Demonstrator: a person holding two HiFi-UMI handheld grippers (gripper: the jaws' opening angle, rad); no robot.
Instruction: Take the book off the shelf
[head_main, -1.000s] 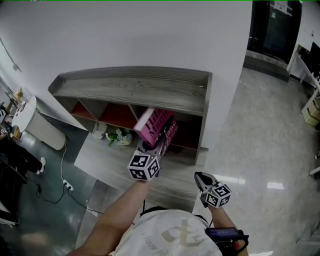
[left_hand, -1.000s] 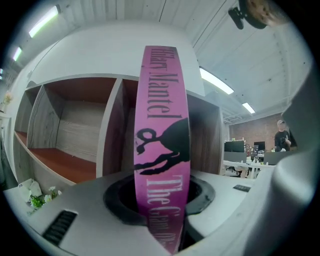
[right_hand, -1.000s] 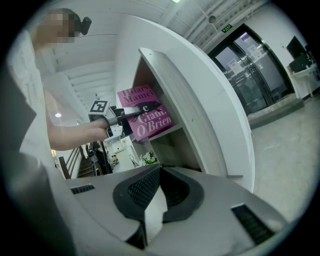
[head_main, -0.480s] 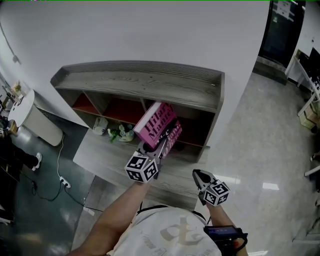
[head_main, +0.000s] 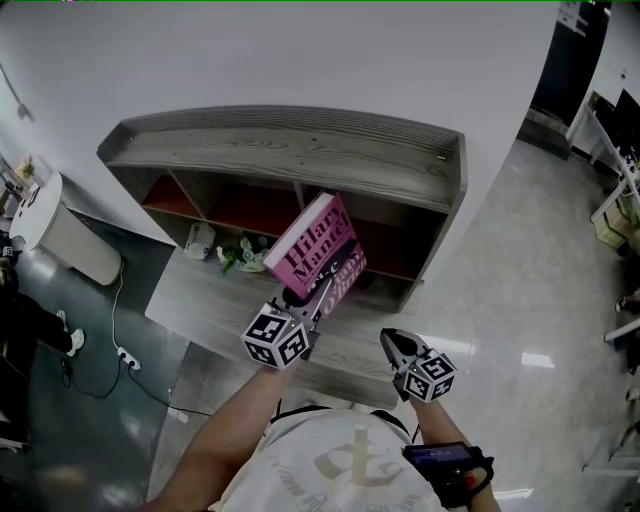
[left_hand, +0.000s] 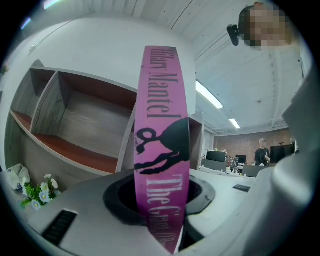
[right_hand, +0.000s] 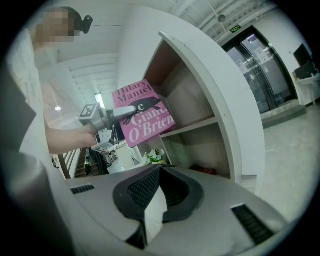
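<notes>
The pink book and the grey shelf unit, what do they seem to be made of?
The pink book looks like paper with a smooth printed cover, probably a paperback, with lettering on cover and spine. The grey shelf unit looks like matt wood or wood-look laminate, with streaky grain on top.

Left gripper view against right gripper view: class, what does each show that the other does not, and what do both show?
Only the left gripper view: the spine of the pink book clamped between the fingers of the left gripper, and a person far off in an office. Only the right gripper view: the book's front cover, the left gripper's marker cube, glass doors, and the right gripper with its own fingers together on nothing. Both: the book, the wooden shelf and the small flowers.
</notes>
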